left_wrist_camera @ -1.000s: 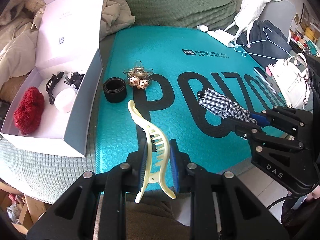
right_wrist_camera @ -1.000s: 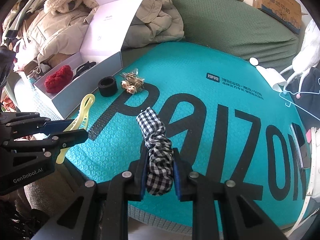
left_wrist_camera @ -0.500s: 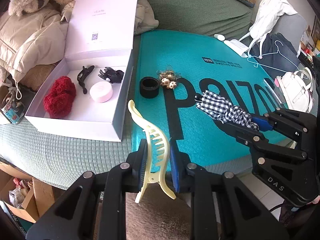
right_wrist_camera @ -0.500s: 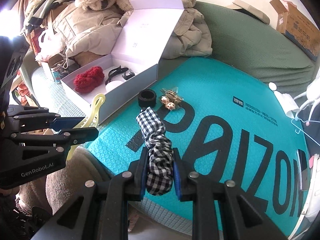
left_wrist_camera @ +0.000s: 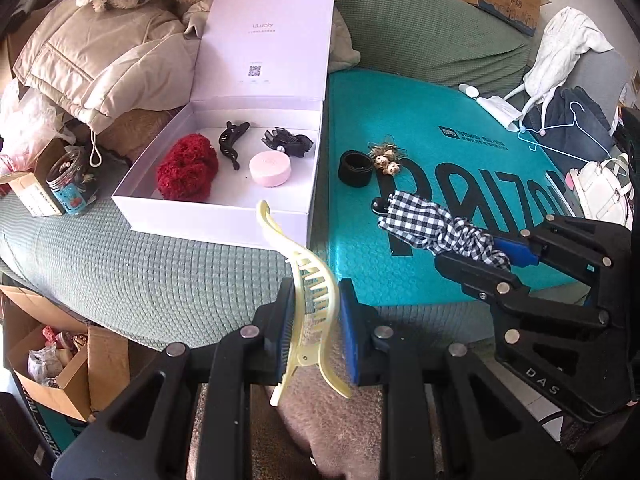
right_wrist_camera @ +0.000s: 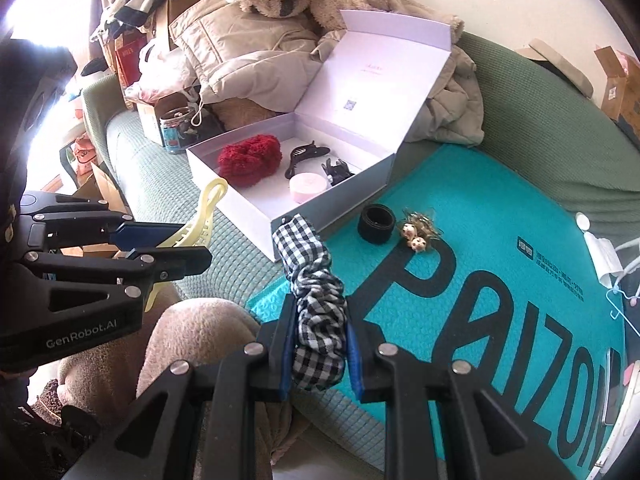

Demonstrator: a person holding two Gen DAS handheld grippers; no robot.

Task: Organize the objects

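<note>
My left gripper (left_wrist_camera: 314, 300) is shut on a pale yellow hair claw clip (left_wrist_camera: 308, 276), held in the air in front of the open white box (left_wrist_camera: 224, 212). My right gripper (right_wrist_camera: 318, 332) is shut on a black-and-white checked scrunchie (right_wrist_camera: 316, 280), hanging over the near edge of the teal mat (right_wrist_camera: 500, 240). Inside the box lie a red fluffy scrunchie (left_wrist_camera: 186, 168), two black hair clips (left_wrist_camera: 232, 140) and a pink round case (left_wrist_camera: 270, 168). On the mat beside the box sit a black band (left_wrist_camera: 354, 168) and a gold hair tie with small beads (left_wrist_camera: 386, 160).
The box's lid (left_wrist_camera: 264, 40) stands upright at the back. Beige coats (left_wrist_camera: 100, 60) pile up behind the box. A jar (left_wrist_camera: 72, 188) stands left of it, cardboard boxes (left_wrist_camera: 60, 360) below. A white handbag (left_wrist_camera: 604, 188) and a hanger (left_wrist_camera: 568, 128) lie at the right.
Both grippers have swung left and risen a little, carrying the yellow clip and the checked scrunchie from over the teal mat towards the white box. Both grips are unchanged.
</note>
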